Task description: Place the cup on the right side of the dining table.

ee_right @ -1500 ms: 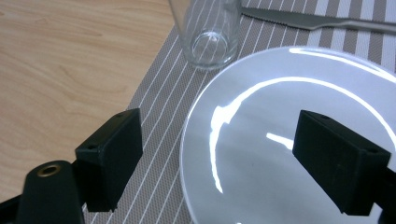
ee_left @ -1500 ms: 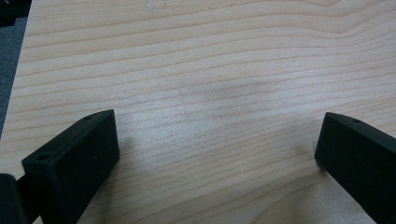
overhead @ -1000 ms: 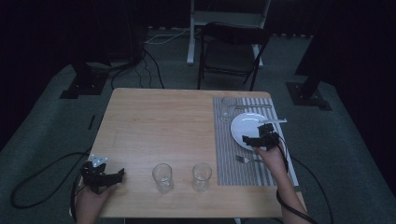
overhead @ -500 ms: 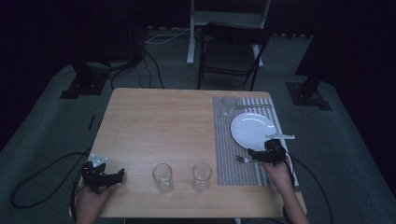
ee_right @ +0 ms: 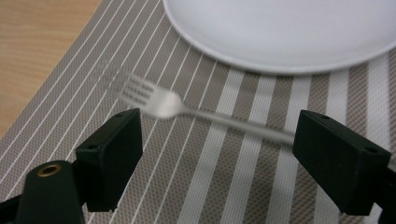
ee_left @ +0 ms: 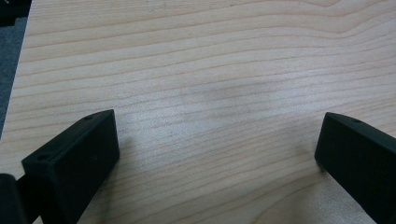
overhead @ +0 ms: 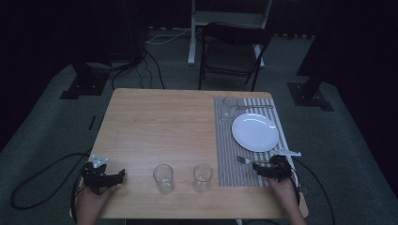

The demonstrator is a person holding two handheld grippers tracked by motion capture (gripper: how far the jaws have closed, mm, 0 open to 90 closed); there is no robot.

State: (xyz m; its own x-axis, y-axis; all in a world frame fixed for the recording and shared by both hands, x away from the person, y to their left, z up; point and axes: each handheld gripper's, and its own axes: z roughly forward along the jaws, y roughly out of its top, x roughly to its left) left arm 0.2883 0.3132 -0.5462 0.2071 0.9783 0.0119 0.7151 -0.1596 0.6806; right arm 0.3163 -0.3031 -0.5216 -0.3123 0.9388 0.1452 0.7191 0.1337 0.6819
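The right gripper (overhead: 263,168) has come down off the plate (overhead: 255,132) since a second ago, when it hung over the plate's near rim; now it sits low at the near edge of the striped placemat (overhead: 225,159), right over the fork (overhead: 245,160). The left gripper (overhead: 112,178) hasn't budged from the near left corner of the table (overhead: 155,126), and the glasses stand exactly where they stood.

Count them up: one plate, one fork, one placemat, and three glasses: two side by side on bare wood at the near edge, the left glass (overhead: 163,178) and the right glass (overhead: 202,177), plus a third glass (overhead: 228,108) at the mat's far left corner.

In the right gripper view the jaws stand wide apart with nothing pinched. The fork (ee_right: 187,109) lies flat on the mat (ee_right: 243,177) just ahead of them, tines toward the left jaw, handle running toward the right jaw, the plate (ee_right: 289,28) just beyond. The fork looks blurred there.

The right hand (overhead: 281,185) reaches in from the bottom, gripper pointing left along the mat. The left hand (overhead: 91,201) rests at the table's edge, and in the left gripper view its jaws gape wide over bare wood (ee_left: 210,93), holding nothing
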